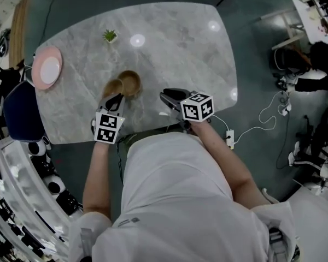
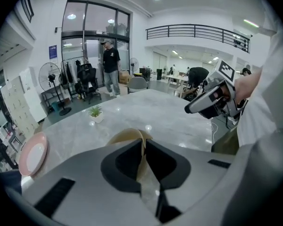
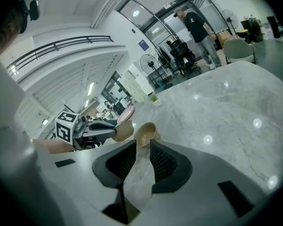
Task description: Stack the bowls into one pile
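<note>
Left claw (image 2: 144, 142) pinches one tan bowl (image 2: 127, 135) by its rim; right claw (image 3: 142, 146) stands part-open, empty, near the second bowl (image 3: 145, 133).

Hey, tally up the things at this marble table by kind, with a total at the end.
tan bowl: 2
pink plate: 1
potted plant: 1
total: 4

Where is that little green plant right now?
In the head view the plant sits on the far left part of the table. It is right of the pink plate and beyond the free bowl.
</note>
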A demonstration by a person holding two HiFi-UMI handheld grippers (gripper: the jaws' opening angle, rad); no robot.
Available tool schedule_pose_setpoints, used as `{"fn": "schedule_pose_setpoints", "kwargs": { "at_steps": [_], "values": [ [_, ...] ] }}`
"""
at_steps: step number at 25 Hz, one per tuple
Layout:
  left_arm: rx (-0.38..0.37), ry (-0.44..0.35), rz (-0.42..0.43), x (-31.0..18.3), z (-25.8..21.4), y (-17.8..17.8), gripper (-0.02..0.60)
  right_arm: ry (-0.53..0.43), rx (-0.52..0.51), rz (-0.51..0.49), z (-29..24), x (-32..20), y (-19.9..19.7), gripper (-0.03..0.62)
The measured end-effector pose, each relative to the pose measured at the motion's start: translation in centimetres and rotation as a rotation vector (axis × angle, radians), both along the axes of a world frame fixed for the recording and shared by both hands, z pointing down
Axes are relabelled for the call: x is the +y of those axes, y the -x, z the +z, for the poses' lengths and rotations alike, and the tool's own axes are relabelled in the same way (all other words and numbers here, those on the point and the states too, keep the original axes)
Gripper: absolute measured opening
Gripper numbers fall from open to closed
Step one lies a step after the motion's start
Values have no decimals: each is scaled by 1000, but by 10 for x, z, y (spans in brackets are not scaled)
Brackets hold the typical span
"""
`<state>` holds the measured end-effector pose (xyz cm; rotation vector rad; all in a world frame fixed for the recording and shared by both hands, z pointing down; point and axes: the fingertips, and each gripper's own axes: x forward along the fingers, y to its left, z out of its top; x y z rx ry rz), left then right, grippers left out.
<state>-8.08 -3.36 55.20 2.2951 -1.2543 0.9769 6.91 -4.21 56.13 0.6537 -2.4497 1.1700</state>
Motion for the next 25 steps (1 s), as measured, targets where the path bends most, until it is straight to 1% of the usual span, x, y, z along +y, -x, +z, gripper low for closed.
{"fn": "schedule_pose_setpoints", "kwargs": {
  "at_steps": [11, 16, 25],
  "values": [
    [2, 50, 116, -25, 25, -29, 29, 32, 27, 160, 8, 1, -42, 89],
    [-16, 65, 170, -26, 35, -43, 29, 47, 34, 215, 11, 11, -57, 88],
    [-34, 99, 206, -22, 52, -50, 31, 65, 47, 269, 15, 28, -70, 89]
  ]
}}
